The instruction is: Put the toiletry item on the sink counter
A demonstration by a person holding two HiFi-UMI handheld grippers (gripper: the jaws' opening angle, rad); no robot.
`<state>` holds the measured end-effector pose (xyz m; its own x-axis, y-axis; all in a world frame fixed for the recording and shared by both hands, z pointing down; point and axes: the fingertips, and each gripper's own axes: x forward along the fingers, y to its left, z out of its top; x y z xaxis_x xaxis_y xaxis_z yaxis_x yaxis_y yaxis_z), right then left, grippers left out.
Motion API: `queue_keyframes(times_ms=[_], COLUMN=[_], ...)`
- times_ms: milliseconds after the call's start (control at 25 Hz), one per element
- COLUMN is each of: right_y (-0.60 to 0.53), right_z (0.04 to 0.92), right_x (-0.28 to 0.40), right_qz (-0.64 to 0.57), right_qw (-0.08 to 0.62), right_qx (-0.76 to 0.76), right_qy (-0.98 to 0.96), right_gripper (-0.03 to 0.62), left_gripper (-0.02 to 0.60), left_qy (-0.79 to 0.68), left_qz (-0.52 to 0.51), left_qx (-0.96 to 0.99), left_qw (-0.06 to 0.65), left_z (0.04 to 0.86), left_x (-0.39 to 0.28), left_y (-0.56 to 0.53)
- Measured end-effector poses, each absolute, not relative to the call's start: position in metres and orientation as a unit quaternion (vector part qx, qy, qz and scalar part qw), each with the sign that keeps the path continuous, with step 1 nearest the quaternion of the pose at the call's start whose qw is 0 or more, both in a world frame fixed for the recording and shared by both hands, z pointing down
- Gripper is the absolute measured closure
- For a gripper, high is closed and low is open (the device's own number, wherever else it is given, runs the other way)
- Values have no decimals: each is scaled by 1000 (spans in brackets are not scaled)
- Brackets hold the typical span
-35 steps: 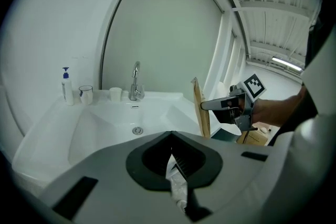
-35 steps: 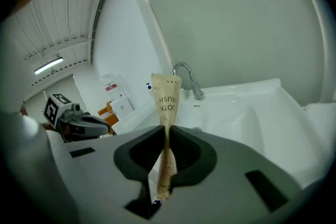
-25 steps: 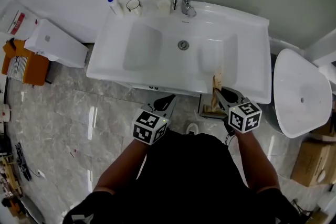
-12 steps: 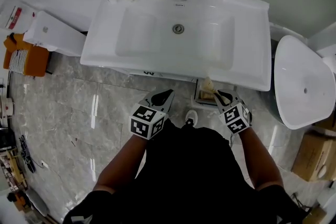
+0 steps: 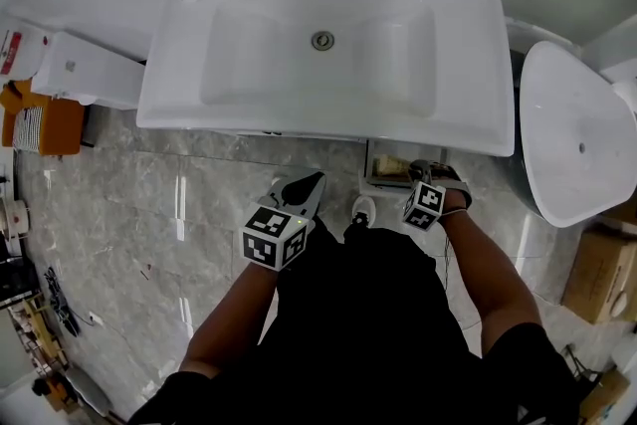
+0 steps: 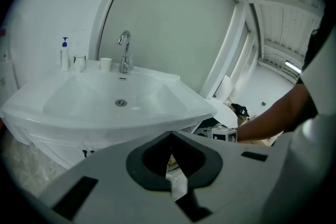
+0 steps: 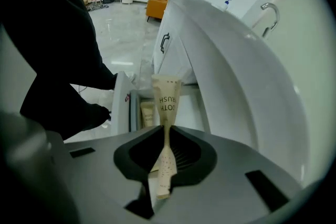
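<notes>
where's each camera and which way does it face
Head view: on the head, steeply down at the sink; torso, arms, left gripper and right gripper show.
Left gripper view: along its shut jaws towards the faucet; a forearm at right.
Right gripper view: low beside the sink, jaws pinching the toothbrush packet; dark clothing at left.
All three share sink and faucet.

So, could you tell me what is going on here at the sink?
A person stands at the white ceramic sink with a gripper in each hand. The right gripper pinches a beige paper toothbrush packet, held low below the sink's front edge, not yet on the counter. The left gripper is shut and empty.
</notes>
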<state>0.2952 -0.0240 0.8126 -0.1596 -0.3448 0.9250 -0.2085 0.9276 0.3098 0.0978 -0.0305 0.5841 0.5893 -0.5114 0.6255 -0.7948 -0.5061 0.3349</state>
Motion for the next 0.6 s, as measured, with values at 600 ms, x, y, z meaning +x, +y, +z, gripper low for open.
queue_keyframes(times_ms=[600], right_y=[-40], right_z=[903], right_x=[302], right_qz=[-40], right_qw=[684], right_qx=[145], right_qy=[-714], right_gripper=[555], left_gripper=[581], left_qy=[-387], left_qz=[250], left_qx=[828], left_qw=[318], left_z=[593], left_x=[90], left_y=[-27])
